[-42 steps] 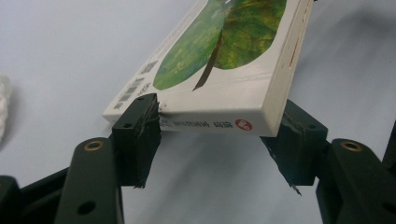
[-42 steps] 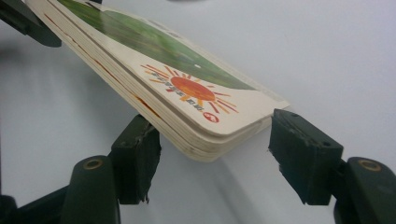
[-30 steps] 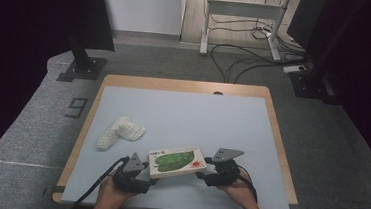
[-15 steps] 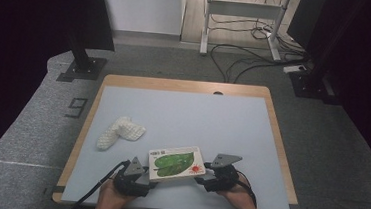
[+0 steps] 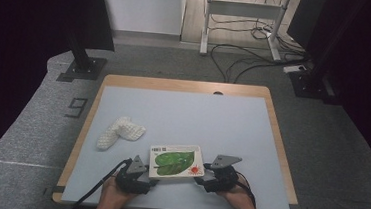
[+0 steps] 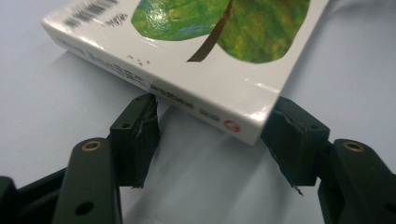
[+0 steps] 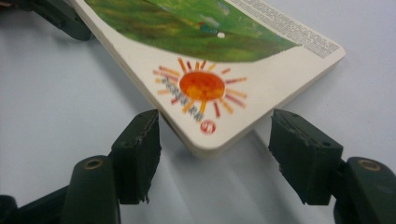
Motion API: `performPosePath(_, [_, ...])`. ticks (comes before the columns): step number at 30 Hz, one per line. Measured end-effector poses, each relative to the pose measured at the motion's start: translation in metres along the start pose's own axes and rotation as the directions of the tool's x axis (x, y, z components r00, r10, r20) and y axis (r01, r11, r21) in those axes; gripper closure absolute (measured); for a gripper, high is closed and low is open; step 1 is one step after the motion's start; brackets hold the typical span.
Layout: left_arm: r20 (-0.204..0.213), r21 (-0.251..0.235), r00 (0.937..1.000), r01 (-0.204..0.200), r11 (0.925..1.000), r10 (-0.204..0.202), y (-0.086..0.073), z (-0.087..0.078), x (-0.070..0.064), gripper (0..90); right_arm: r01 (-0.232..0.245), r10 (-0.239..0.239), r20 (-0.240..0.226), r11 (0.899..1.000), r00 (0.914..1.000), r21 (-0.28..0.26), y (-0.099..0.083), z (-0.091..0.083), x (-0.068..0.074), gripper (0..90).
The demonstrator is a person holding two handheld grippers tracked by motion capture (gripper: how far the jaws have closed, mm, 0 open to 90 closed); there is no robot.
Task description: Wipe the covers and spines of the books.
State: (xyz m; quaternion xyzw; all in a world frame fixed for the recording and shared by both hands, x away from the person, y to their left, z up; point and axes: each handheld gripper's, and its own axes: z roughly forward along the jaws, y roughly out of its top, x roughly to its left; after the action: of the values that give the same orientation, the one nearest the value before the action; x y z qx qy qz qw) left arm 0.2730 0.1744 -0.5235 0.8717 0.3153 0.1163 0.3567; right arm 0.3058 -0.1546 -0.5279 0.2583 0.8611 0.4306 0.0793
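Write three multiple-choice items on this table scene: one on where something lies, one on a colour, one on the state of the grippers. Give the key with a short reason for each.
1. Where does the white cloth lie relative to the book?
A. On top of the book
B. To the book's left and farther from the person
C. At the table's right edge

2. What colour is the sun printed at one corner of the book's cover?
A. Orange-red
B. Blue
C. Black

3. How do the left gripper and right gripper stand?
A. Both shut with nothing between the jaws
B. Left open, right shut on the cloth
C. Both open, each with a book corner between its jaws

Key: 1 B, the high view shows the cloth apart from the book, up and to the left. 2 A, the right gripper view shows an orange-red sun. 3 C, both gripper views show spread jaws either side of a corner.
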Motion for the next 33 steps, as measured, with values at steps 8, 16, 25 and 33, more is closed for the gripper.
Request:
performPosePath(8, [0.05,-0.004,0.9987,-0.006,1.0,0.006,-0.002,-0.007,-0.001,41.2,0.018,-0.019,0.012,1.0,0.9997,0.023,-0.001,0.001,0.002,34.6])
performPosePath(16, [0.021,-0.016,0.9995,-0.025,0.9996,0.025,-0.001,-0.005,-0.002,46.7,0.053,-0.056,0.06,0.997,0.9966,0.047,0.0,0.004,0.005,40.1])
performPosePath(25, [0.018,-0.034,0.9997,-0.019,0.9993,0.019,0.009,0.003,0.006,47.4,0.023,-0.025,0.075,0.999,0.9969,0.031,0.001,0.006,-0.009,42.9])
performPosePath(33, [0.014,-0.031,0.9999,-0.004,0.9995,0.005,0.011,0.006,0.009,42.7,0.008,-0.01,0.082,1.0,0.9966,0.023,0.002,0.007,-0.014,42.6])
